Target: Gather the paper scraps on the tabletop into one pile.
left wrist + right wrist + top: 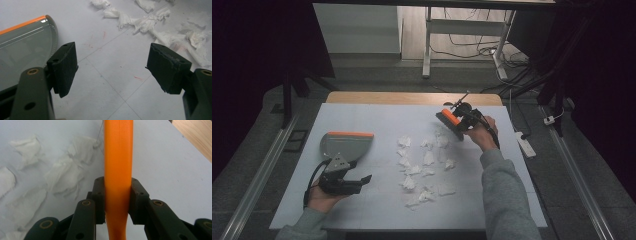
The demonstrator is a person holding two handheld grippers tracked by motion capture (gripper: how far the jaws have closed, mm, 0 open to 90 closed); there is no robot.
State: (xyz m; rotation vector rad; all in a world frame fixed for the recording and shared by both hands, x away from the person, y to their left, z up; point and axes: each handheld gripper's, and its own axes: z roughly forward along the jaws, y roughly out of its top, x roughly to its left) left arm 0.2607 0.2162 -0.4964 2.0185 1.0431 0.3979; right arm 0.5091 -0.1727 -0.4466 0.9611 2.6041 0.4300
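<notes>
Several torn white tissue scraps (424, 160) lie across the middle of the white table (362, 117). A grey dustpan (344, 145) with an orange lip rests flat at the left. Just in front of it, my left gripper (353, 176) is open and holds nothing. In the left gripper view, the dustpan (22, 47) sits beside the left jaw of the open gripper (112, 65), with scraps (140, 21) beyond. My right gripper (464, 122) hovers at the far right of the scraps, shut on a small brush (449, 120). In the right gripper view, the gripper (117, 187) clamps the brush's orange handle (117, 150) above scraps (62, 175).
A wooden strip (412, 97) runs along the table's far edge. A white power strip (525, 144) lies on the floor to the right, and desk legs with cables (427, 60) stand beyond. Bare table surface lies between the dustpan and the scraps.
</notes>
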